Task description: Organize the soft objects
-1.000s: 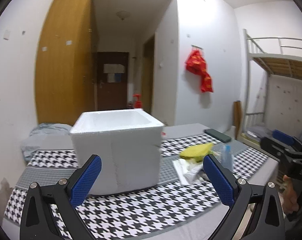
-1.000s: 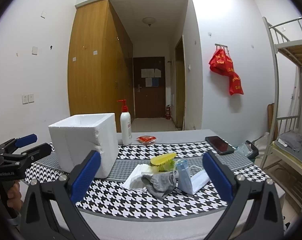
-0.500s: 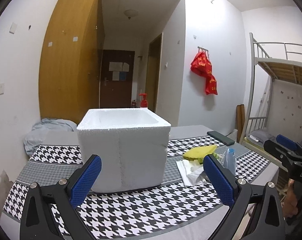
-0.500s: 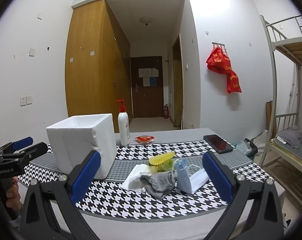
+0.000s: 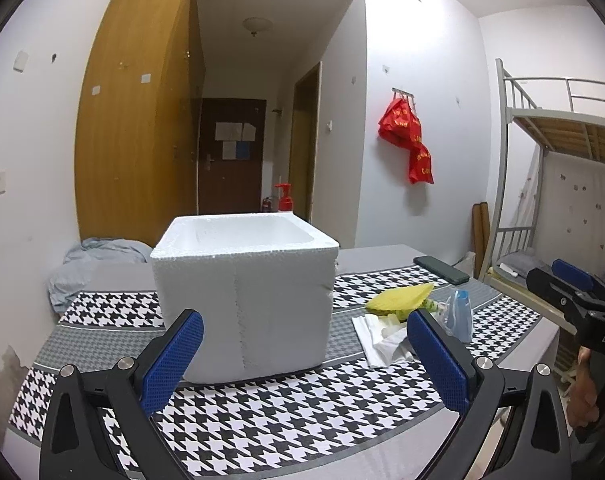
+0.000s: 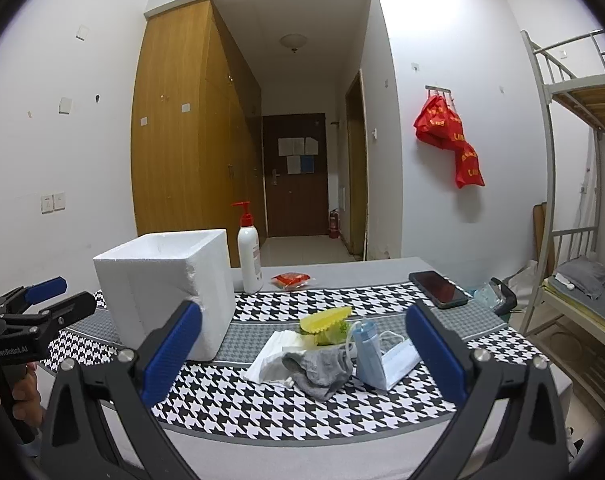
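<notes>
Left wrist: left gripper [image 5: 302,354] jaws wide, empty; foam box [image 5: 246,296] dead ahead on counter [image 5: 262,428], no items visible inside.

Right wrist: right gripper [image 6: 302,354] jaws spread, empty; grey sock [image 6: 322,370], face masks [image 6: 380,360], tissues [image 6: 272,356] heaped right of box. Sorting apparently unstarted.

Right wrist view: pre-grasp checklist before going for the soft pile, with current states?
1. Right hand-held gripper open and empty: ok, blue pads wide apart, nothing between them.
2. Left hand-held gripper open and empty: ok.
3. Soft pile reachable: ok, grey cloth, white tissue and blue masks lie uncovered on the houndstooth cloth.
4. Foam box open on top: ok, no lid; whether it is empty, cannot tell.
5. Hard items clear of the pile: ok, phone and pump bottle stand apart from it.
6. Yellow item soft or not: cannot tell.
</notes>
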A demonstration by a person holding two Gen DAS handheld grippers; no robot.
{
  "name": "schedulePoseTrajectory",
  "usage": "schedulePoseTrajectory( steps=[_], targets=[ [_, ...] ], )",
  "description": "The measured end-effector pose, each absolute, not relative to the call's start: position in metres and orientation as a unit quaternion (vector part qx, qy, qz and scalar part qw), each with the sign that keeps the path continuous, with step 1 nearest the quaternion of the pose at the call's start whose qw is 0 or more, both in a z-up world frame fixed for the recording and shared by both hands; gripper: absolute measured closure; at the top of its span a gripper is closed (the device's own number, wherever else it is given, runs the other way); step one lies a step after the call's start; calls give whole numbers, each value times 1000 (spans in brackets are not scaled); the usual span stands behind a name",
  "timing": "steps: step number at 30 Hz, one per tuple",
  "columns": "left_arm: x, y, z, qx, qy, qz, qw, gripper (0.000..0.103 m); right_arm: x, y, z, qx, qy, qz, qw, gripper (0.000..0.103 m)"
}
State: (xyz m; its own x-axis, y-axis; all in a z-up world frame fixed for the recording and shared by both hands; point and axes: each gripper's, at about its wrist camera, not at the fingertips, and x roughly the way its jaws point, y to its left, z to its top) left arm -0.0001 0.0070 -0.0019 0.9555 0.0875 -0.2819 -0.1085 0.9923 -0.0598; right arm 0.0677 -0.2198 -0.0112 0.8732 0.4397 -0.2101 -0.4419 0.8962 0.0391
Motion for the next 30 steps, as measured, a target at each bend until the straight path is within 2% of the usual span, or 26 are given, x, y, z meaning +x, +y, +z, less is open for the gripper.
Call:
schedulePoseTrajectory(
  steps=[16, 30],
  targets=[
    [12, 0, -6, -37, 149, 37, 988, 1, 74, -225, -14, -4, 114, 222, 968, 0],
    [58, -32, -15, -15, 188, -21, 982, 1, 101, -247, -27, -1, 143, 182, 973, 0]
  ],
)
